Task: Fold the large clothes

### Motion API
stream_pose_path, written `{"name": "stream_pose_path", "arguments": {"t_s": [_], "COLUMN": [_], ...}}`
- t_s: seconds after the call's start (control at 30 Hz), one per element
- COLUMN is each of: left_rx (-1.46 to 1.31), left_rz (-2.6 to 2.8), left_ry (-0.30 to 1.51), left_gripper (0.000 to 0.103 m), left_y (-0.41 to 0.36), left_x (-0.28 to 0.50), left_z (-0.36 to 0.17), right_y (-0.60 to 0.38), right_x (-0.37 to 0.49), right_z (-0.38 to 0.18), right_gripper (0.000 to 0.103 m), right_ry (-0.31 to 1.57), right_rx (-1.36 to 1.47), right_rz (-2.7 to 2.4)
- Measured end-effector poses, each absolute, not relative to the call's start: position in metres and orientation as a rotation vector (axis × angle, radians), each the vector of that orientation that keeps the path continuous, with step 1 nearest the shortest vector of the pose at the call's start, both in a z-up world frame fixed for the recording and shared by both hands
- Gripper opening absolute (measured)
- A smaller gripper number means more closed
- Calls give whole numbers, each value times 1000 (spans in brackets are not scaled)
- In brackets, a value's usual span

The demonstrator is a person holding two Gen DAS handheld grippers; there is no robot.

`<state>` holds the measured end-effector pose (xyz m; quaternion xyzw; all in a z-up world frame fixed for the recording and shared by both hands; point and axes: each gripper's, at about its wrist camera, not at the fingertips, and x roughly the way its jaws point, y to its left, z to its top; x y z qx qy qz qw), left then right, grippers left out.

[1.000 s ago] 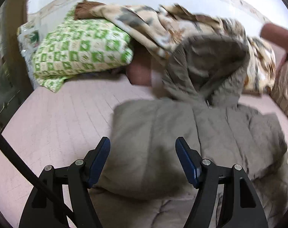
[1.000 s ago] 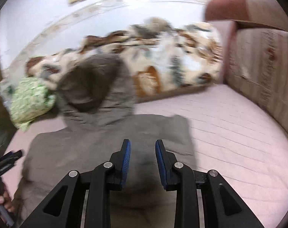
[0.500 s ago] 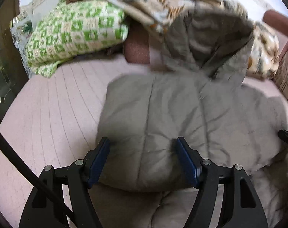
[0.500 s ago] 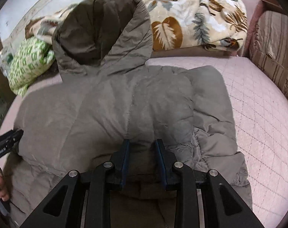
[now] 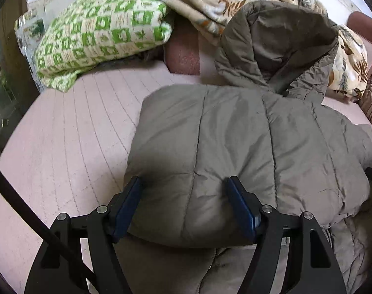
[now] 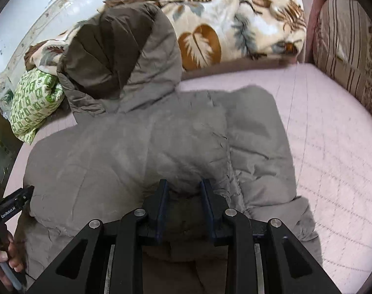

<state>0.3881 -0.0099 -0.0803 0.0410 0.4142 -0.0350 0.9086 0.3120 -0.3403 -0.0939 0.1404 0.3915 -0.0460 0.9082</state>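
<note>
A large grey-brown hooded puffer jacket [image 5: 235, 147] lies on the pink quilted bed, folded over on itself, its hood [image 5: 271, 44] toward the blankets. It also shows in the right wrist view [image 6: 136, 147]. My left gripper [image 5: 183, 191] is open, its blue-padded fingers straddling the folded edge on the jacket's left side. My right gripper [image 6: 183, 191] stands partly open with a narrow gap over the folded edge near the jacket's middle; jacket fabric bulges between its fingers. The left gripper shows at the left edge of the right wrist view [image 6: 11, 208].
A green-and-white patterned quilt [image 5: 100, 31] and a leaf-print blanket [image 6: 235, 31] lie at the far side of the bed [image 5: 63, 147]. A striped cushion [image 6: 345, 49] stands at the right. Bare pink mattress [image 6: 333, 159] lies right of the jacket.
Both grippers have come lower and closer to the jacket, now sitting at its folded edge. The jacket lies flatter on the bed. The finger gaps look unchanged.
</note>
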Motion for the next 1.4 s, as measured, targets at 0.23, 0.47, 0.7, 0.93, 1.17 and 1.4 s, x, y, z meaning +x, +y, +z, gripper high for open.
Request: {"name": "stream_pose_path", "arguments": {"t_s": [0.23,0.47,0.7,0.93,1.17,1.4], "left_rx": [32,10,-17,60,41,-3], "left_rz": [-164,-203,-185,-189,-186,-195], "left_ry": [710,693,685,652,650,678], "left_gripper": [71,71,71,71,71,71], "left_y": [-10,-7,6,-3,1,2], "left_x": [363,353,359,357,364,373], "left_z": [-29,-13,-14,-16,-20,-24], "right_y": [-330,-313,-297,-317,-344,-341], "right_x": [275,289,384,478,532,519], "right_z": [-38,53,119,99,56,37], "right_gripper": [29,48,74,76,80,20], "right_ry": [666,626,675,745,722,650], "right_rx": [248,339,514,802,983,963], "right_rz": [-48,58,39,-82,-207,-112]}}
